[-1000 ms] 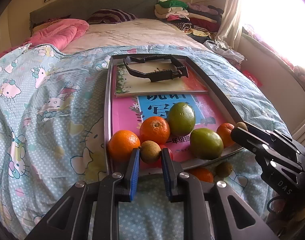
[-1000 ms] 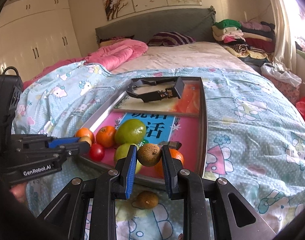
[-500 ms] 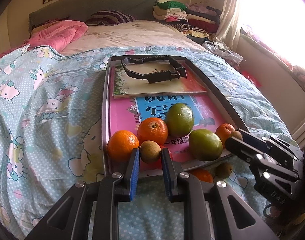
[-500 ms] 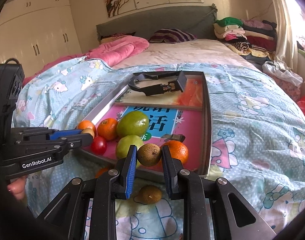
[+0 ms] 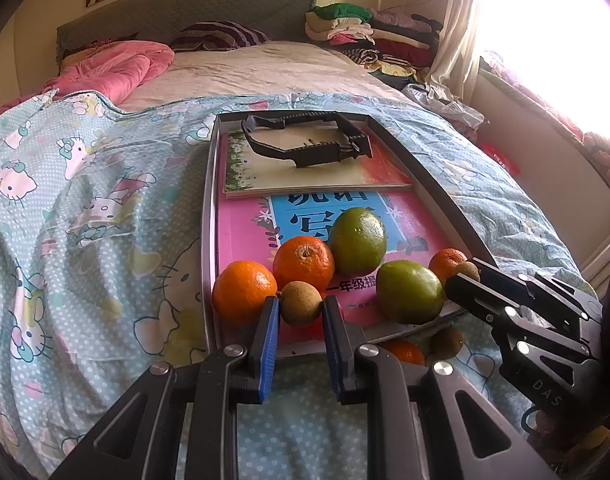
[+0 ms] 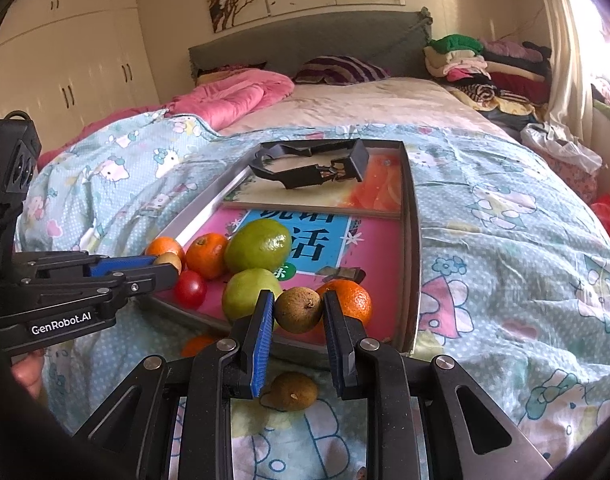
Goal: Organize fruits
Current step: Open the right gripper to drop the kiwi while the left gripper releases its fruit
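Left gripper (image 5: 301,312) fingers were clamped on a small round brown fruit (image 5: 300,303) over the grey metal tray's (image 5: 207,240) near edge w/ oranges beside; right gripper (image 6: 297,312) fingers pinched another brown fruit (image 6: 297,309); a third brown fruit (image 6: 291,391) lay on the bed.

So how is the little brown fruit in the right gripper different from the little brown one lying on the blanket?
The held brown fruit is pinched between the right gripper pads, up in the air over the tray edge. The loose brown fruit lies on the blanket, outside the tray, with nothing touching it. The held one shows a pale spot on its side; the loose one shows a small nub. Both are small, round and dull brown.
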Demonstrator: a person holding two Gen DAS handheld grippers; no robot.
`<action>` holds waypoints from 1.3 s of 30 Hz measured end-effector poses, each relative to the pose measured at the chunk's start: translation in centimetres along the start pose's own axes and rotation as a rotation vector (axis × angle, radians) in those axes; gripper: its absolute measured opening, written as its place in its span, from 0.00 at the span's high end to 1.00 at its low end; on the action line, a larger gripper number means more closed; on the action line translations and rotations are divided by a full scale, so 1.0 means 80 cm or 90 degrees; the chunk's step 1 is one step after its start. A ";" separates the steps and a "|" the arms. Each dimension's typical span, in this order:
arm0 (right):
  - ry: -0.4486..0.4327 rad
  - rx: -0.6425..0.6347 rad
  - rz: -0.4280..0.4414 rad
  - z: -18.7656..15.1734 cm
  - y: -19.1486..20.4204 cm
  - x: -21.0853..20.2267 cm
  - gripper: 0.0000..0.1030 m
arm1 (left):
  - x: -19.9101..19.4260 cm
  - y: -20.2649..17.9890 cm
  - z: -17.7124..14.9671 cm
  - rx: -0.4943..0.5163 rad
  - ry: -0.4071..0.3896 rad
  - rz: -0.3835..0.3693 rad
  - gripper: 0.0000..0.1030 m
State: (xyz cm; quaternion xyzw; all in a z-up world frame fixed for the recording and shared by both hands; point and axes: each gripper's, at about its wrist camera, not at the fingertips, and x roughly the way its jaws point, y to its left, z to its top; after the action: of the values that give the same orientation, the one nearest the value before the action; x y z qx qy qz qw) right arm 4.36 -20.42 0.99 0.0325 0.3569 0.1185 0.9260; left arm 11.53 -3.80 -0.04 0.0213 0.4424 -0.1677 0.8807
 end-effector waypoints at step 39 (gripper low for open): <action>-0.018 0.004 0.005 -0.004 0.002 -0.012 0.55 | -0.001 -0.001 -0.002 -0.002 -0.002 -0.006 0.79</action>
State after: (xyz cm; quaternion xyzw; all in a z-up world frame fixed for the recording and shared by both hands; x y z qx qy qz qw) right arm 3.42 -20.48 1.42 0.0384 0.3441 0.1209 0.9303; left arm 11.34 -3.82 -0.04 0.0174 0.4416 -0.1714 0.8805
